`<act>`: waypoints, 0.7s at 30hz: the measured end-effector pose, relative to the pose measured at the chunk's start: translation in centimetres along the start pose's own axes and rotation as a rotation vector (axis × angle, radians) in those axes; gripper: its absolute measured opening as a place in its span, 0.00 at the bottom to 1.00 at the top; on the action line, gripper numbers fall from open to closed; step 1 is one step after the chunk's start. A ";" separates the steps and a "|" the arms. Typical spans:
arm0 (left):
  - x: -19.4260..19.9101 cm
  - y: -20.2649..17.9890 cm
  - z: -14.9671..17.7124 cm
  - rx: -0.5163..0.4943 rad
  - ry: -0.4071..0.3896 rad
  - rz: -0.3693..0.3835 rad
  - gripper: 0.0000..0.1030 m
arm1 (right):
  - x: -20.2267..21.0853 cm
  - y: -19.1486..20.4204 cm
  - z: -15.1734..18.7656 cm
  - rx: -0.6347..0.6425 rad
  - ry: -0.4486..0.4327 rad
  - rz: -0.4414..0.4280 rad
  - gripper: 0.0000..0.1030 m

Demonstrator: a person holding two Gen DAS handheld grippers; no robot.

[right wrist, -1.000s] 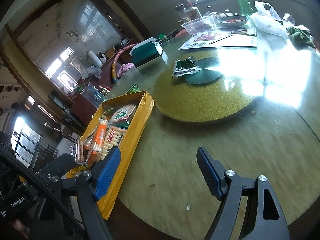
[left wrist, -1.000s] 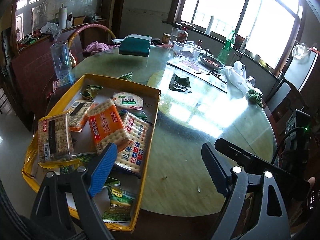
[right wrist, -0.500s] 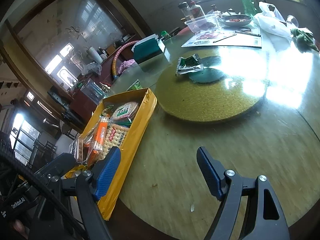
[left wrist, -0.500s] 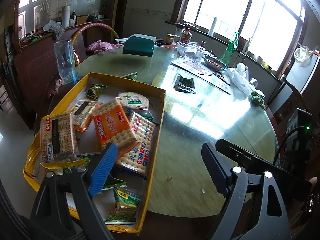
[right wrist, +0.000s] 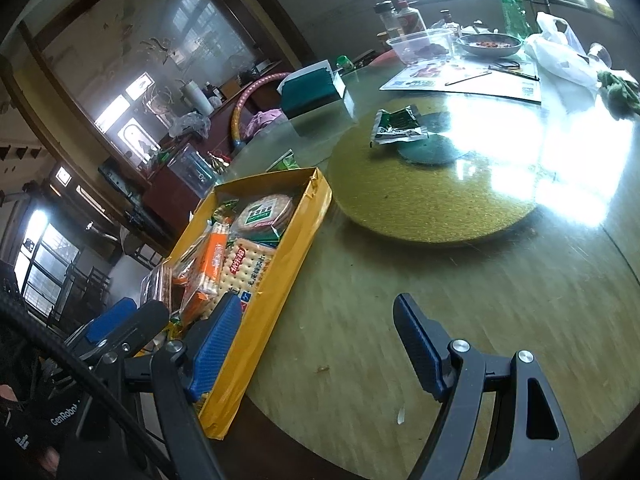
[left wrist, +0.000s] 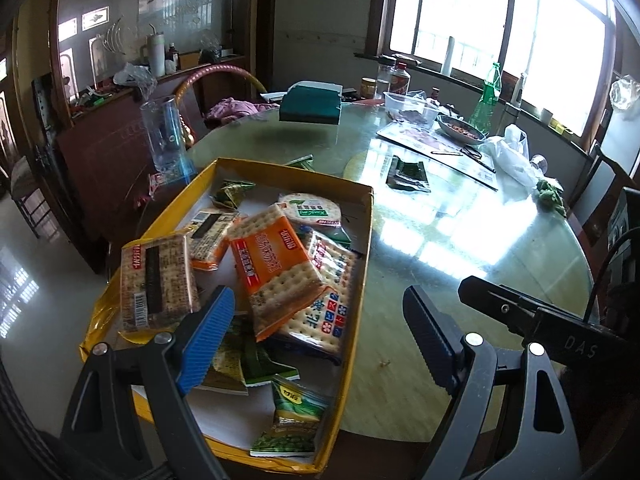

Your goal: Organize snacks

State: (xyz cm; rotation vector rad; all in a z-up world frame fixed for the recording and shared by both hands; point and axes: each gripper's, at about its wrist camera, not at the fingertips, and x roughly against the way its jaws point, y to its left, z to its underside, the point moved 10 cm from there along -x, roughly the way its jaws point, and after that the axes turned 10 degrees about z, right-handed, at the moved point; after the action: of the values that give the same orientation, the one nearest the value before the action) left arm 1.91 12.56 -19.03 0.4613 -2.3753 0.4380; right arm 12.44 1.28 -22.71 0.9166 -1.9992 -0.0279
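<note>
Round table (left wrist: 460, 248), glossy glass top, coarse yellow-green disc beneath. Yellow cardboard tray (left wrist: 362, 264) at its near edge, piled with crinkly cracker packs; orange cracker pack (left wrist: 276, 264) on top. One dark green packet (right wrist: 396, 126) lies well apart on the disc. Judged: between picks, that stray is likely next. Left claw (left wrist: 316, 332) and right claw (right wrist: 316, 340) both spread wide, empty.

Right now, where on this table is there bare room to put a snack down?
Bare tabletop lies between the yellow box and the round mat, and near the front edge. The box itself is crowded; the far side by the window holds a bowl and papers.
</note>
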 end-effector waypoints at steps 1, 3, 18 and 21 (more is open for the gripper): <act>0.0 0.1 0.1 -0.003 0.001 -0.005 0.84 | 0.0 0.1 0.0 0.001 0.001 0.000 0.76; -0.1 0.2 0.1 -0.011 0.000 -0.014 0.84 | -0.2 0.3 0.1 0.001 0.004 0.000 0.76; 3.3 5.2 1.6 -0.019 -0.030 -0.189 0.84 | 0.0 3.7 2.4 0.051 0.026 -0.022 0.76; 4.7 6.4 2.2 0.025 -0.038 -0.183 0.84 | 0.7 5.8 3.3 0.080 0.021 -0.033 0.76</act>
State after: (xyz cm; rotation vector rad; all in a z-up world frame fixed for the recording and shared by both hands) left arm -5.46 16.32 -18.68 0.6973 -2.3405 0.3785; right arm 6.37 4.00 -22.14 0.9971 -1.9777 0.0432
